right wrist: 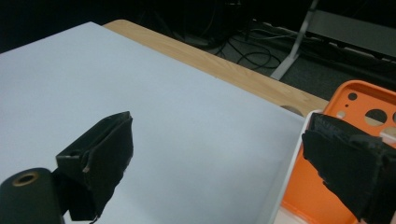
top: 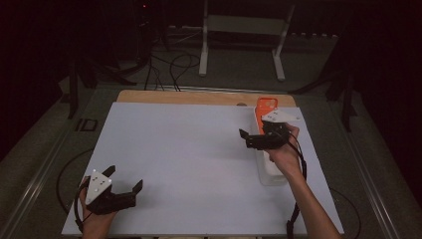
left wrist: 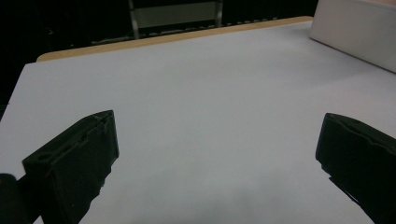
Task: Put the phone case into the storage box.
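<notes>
The orange phone case (top: 266,110) lies in the far end of a long white tray (top: 272,174), near the table's far right edge. The right gripper (top: 252,138) hovers over that tray, jaws spread, one above the case. Left of the tray, the white tabletop (top: 189,159) lies bare. The left gripper (top: 124,180) sits well apart at the near left corner, jaws spread.
</notes>
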Motion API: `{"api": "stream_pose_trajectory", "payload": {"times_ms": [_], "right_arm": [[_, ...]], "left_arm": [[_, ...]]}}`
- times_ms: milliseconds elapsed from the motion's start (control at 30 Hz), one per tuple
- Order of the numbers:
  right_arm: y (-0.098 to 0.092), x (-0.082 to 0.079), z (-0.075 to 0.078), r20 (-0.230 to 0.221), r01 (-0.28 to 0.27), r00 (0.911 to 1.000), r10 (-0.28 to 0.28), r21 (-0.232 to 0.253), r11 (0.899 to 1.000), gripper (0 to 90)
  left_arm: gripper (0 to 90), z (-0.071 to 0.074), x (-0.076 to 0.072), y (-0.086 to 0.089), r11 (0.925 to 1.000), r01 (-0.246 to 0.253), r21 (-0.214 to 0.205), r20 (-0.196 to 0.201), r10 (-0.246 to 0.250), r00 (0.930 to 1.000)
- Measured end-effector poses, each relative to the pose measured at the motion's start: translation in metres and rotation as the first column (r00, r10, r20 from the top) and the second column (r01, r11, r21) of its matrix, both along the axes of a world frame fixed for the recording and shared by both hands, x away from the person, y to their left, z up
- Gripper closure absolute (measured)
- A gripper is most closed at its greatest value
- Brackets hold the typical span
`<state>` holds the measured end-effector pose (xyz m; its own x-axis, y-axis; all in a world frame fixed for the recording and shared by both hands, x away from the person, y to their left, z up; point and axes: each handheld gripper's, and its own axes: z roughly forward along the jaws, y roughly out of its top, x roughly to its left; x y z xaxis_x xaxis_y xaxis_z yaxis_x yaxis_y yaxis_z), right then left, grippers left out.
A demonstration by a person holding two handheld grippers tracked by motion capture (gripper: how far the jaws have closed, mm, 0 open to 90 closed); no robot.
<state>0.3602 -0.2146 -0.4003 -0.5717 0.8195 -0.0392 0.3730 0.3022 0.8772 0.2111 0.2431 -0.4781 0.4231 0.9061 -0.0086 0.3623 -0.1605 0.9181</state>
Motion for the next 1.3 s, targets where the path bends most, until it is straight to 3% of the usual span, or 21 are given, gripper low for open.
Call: {"api": "stream_pose_trajectory", "payload": {"times_ms": [333,833,933,1067,1300], "right_arm": [[-0.005,-0.023,0.000,0.016,-0.016,0.9998,0.015,0.047,0.999,8.5],[-0.016,-0.056,-0.017,0.034,-0.005,0.9994,0.002,0.100,0.995,8.5],[-0.018,-0.068,-0.022,0.047,-0.002,0.9989,-0.004,0.120,0.993,8.5],[-0.018,-0.077,-0.025,0.065,0.005,0.9978,-0.012,0.112,0.994,8.5],[-0.026,-0.100,-0.037,0.116,0.019,0.9925,-0.038,0.166,0.986,8.5]], "left_arm": [[0.4,0.001,0.000,0.000,1.0000,-0.002,0.002,-0.001,0.002,1.0000],[0.4,0.000,0.000,0.000,1.0000,0.004,-0.001,0.001,-0.004,1.0000],[0.4,0.001,0.000,0.000,1.0000,0.005,-0.002,0.004,-0.005,1.0000],[0.4,0.001,0.000,0.000,1.0000,0.008,-0.001,0.005,-0.008,0.9999],[0.4,0.000,0.000,0.000,0.9998,0.018,-0.010,0.011,-0.018,0.9998]]}}
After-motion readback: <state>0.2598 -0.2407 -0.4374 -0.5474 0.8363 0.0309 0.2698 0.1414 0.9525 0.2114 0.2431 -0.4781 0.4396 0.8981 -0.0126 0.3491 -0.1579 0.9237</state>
